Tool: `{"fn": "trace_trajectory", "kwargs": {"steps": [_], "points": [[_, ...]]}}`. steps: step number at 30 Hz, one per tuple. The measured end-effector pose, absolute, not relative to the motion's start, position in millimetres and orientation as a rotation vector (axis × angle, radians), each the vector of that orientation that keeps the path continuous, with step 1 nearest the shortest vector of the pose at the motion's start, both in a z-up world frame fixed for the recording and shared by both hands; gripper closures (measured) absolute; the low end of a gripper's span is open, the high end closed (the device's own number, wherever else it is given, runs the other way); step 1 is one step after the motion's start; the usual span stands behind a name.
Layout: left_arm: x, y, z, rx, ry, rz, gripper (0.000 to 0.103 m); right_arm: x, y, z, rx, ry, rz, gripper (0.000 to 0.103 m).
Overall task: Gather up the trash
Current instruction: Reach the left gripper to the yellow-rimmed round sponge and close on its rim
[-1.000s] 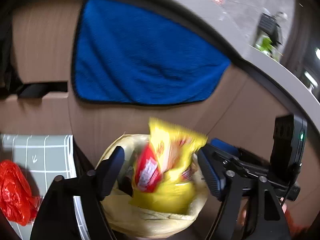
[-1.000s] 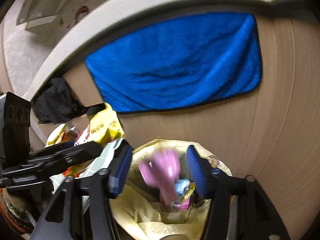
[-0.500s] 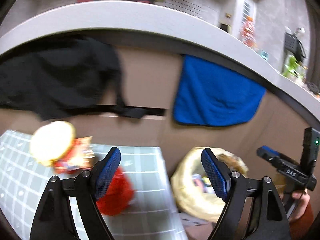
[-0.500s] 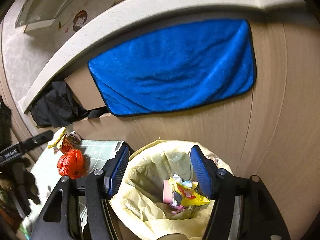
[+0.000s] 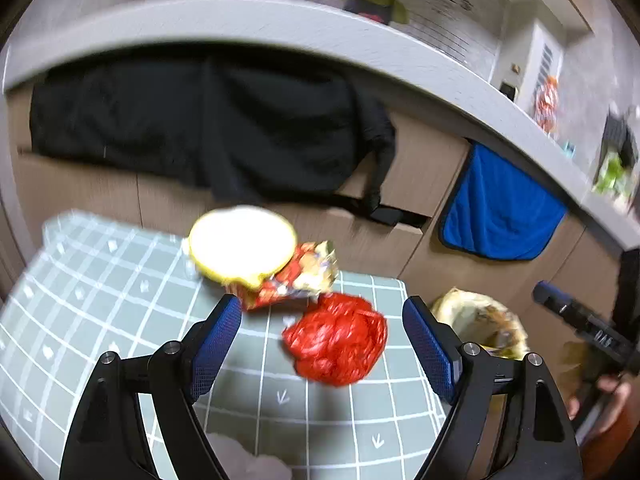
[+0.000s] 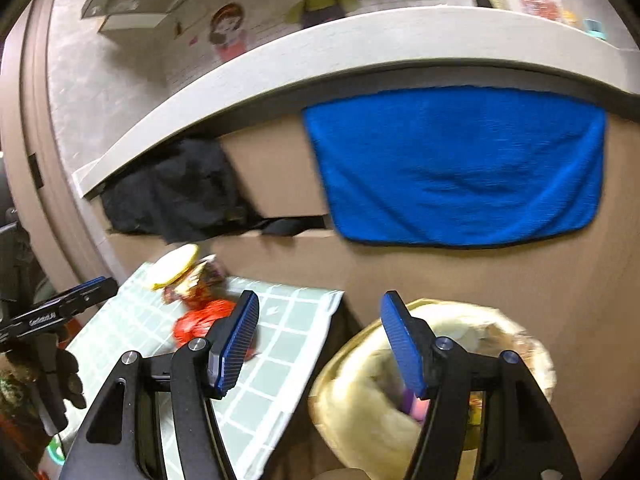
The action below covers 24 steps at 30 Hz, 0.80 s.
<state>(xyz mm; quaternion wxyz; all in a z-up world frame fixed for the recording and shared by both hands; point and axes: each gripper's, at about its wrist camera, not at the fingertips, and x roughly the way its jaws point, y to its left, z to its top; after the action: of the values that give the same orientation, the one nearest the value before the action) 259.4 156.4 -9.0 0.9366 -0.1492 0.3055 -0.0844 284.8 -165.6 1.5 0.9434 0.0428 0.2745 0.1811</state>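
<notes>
Left gripper (image 5: pixel 322 336) has swung from the bin (image 5: pixel 478 326) to the mat (image 5: pixel 100 300), jaws wide, empty.
Red bag (image 5: pixel 336 338) lies near the mat's right edge; right gripper (image 6: pixel 320 344) hangs wide open, empty.

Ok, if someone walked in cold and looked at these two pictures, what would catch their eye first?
Probably the crumpled red bag on the gridded mat, right between the open left gripper fingers. Just behind it lie a yellow-rimmed lid and a snack wrapper. Then the blue towel hanging on the cabinet front, above the lined bin beside the mat.
</notes>
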Motion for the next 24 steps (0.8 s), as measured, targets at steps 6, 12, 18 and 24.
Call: {"fn": "trace_trajectory", "kwargs": {"steps": [6,12,18,24], "points": [[285.0,207.7,-44.6,-0.488,0.717,-0.217,0.020,279.9,-124.9,-15.1,0.039,0.610,0.426,0.042],[346.4,251.7,-63.0,-0.749,0.767,-0.239,0.020,287.9,-97.1,-40.8,0.016,0.686,0.468,0.042],[394.4,259.2,-97.2,-0.932,0.899,-0.260,0.028,296.2,-93.8,-59.6,0.039,0.743,0.477,0.042],[371.8,256.8,-85.0,-0.898,0.867,-0.306,0.081,296.6,-104.5,-68.6,0.079,0.770,0.468,0.042]]}}
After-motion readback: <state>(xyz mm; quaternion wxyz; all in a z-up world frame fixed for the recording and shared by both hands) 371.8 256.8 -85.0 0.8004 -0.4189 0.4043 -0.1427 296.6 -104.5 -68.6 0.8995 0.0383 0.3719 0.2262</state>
